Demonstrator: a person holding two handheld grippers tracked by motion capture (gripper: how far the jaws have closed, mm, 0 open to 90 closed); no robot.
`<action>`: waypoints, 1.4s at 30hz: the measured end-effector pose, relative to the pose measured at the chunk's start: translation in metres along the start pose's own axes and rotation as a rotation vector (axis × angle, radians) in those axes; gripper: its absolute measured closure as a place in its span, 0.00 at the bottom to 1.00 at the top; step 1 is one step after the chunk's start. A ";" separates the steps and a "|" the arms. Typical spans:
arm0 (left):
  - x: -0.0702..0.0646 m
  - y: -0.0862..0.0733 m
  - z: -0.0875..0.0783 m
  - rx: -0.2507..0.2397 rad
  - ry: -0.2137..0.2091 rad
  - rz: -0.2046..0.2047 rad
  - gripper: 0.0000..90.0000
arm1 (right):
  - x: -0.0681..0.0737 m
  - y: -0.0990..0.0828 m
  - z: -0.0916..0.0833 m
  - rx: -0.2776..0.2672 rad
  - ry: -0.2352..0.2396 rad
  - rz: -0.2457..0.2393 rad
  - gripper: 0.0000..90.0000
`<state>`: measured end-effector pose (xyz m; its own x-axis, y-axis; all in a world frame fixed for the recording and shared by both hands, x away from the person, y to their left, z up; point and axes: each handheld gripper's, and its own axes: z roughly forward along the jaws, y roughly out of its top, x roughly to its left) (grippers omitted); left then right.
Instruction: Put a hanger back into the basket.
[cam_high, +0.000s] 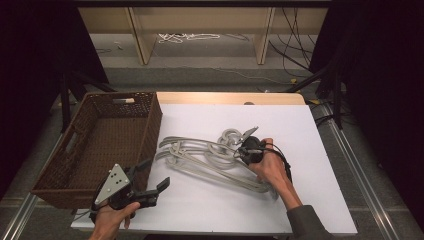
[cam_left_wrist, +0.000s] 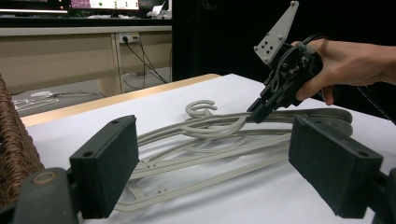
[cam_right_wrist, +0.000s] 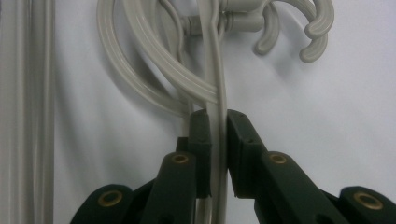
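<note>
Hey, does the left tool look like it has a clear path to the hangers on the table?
Probably yes. The left tool hovers open near the table's front edge, with bare white tabletop between it and the hangers. The right tool grips one hanger farther along.

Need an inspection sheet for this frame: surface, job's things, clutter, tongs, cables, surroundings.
Surface: white board on a wooden table, bare at the front.
Job's things: tangled pile of grey plastic hangers at centre; brown wicker basket at left, nothing seen inside.
Clutter: nothing seen.
Tongs: left tongs open, hovering near the basket; right tongs closed on a hanger bar.
Cables: loose cables on the floor beyond the table.
Surroundings: wooden bench legs behind, dark sides.
</note>
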<state>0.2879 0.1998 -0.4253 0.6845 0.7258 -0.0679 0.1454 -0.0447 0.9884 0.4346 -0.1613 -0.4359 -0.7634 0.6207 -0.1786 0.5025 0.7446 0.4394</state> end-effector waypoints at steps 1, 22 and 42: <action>0.000 0.000 0.000 0.000 -0.001 0.001 0.17 | 0.000 0.000 0.001 -0.005 -0.005 -0.012 0.91; 0.000 0.000 -0.001 -0.001 0.002 0.000 0.17 | 0.008 0.010 -0.035 -0.096 -0.060 -0.084 0.91; -0.012 0.008 0.015 0.040 -0.025 0.011 0.17 | 0.005 -0.018 -0.080 -0.186 -0.032 -0.157 0.91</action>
<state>0.2916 0.1808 -0.4190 0.7037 0.7079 -0.0608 0.1656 -0.0802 0.9829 0.3887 -0.1912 -0.3747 -0.8114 0.5107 -0.2843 0.2931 0.7764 0.5580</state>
